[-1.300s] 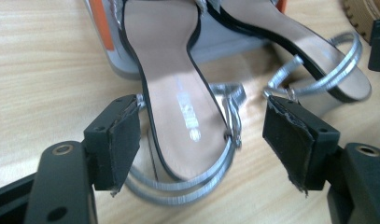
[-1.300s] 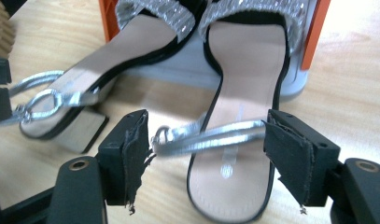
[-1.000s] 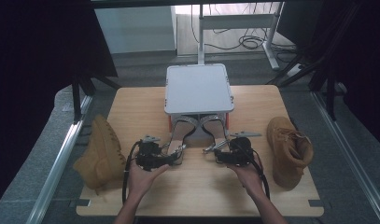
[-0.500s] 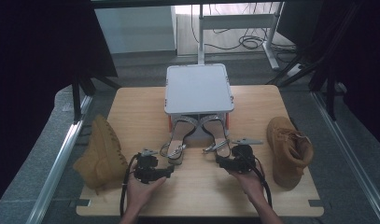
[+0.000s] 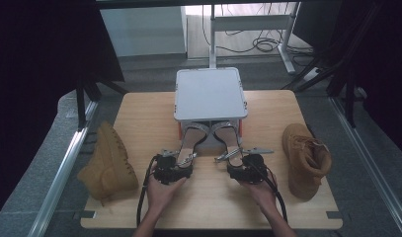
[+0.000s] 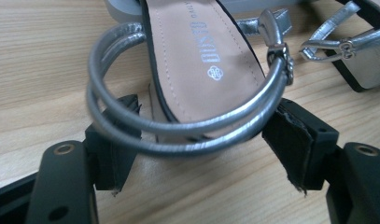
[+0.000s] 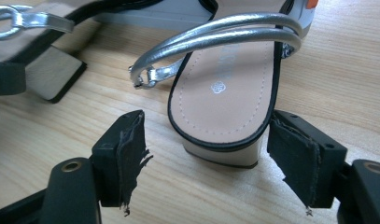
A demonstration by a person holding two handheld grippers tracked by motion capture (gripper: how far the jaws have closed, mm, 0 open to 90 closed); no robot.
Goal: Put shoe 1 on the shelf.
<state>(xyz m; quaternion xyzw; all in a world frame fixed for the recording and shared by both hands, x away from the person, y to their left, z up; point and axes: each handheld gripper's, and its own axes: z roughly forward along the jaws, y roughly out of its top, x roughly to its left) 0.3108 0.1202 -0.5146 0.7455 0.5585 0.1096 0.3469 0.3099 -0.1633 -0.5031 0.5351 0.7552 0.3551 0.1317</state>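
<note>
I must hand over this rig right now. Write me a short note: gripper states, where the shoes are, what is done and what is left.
Left gripper: open, jaws around the heel strap of the left sandal, not clamped.
Right gripper: open, jaws beside the heel of the right sandal, not touching.
Both sandals have toes under the grey box lid, heels toward the person.
Two tan boots lie at the table's sides, untouched.
Done: both grippers positioned.
Left: probably close and pull the sandals out.

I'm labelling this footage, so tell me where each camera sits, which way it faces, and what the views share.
High view: above the person's side, facing forward and down on the table; forearms and both hands show.
Left gripper view: on the left gripper, looking along its jaws at the left sandal.
Right gripper view: on the right gripper, facing the right sandal.
Both gripper views share the sandals.
</note>
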